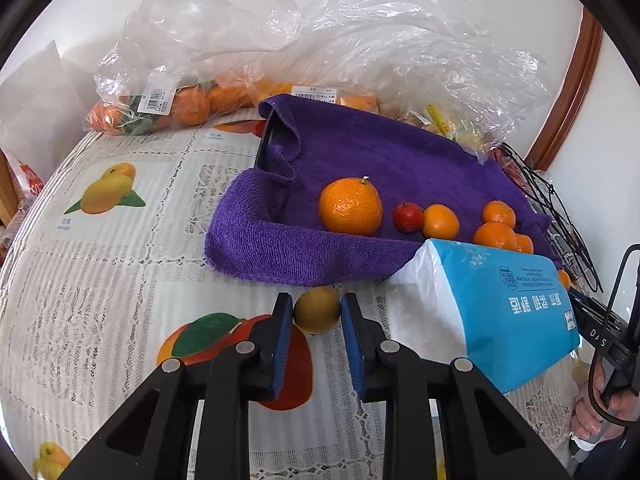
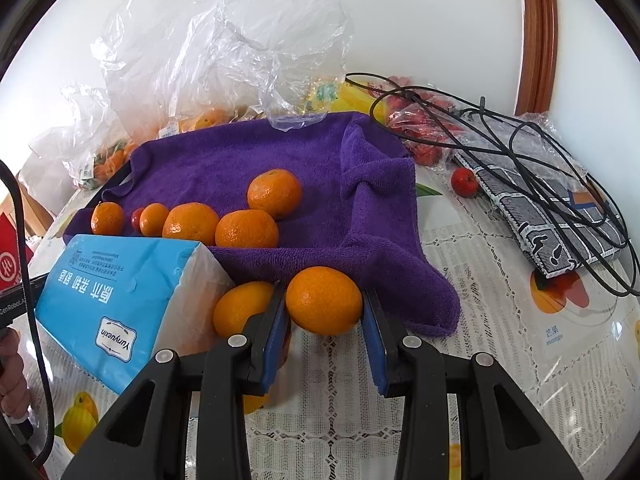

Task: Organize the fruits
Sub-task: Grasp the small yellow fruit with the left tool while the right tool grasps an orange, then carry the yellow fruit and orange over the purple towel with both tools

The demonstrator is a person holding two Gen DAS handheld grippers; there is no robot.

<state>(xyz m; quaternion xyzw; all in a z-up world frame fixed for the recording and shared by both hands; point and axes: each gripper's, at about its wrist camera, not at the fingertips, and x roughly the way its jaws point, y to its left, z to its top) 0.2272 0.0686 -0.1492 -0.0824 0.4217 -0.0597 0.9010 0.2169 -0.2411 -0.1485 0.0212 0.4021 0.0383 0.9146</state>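
Note:
A purple towel [image 1: 360, 152] [image 2: 256, 156] lies over a dark tray and holds several oranges [image 1: 350, 206] [image 2: 274, 193] and a small red fruit [image 1: 408, 217]. My left gripper [image 1: 316, 310] is shut on a small yellow-brown fruit [image 1: 317, 309] just in front of the towel's near edge. My right gripper [image 2: 324, 300] is shut on an orange [image 2: 324, 300] at the towel's near right corner. Another orange [image 2: 240, 306] lies on the table just left of the right gripper's left finger.
A blue-and-white tissue pack [image 1: 492, 300] [image 2: 124, 292] lies between the grippers. Clear plastic bags of oranges [image 1: 176, 104] stand behind the towel. A patterned packet under black cables [image 2: 548, 208], a bag of red fruit [image 2: 420, 132] and a loose red fruit [image 2: 464, 182] are at the right.

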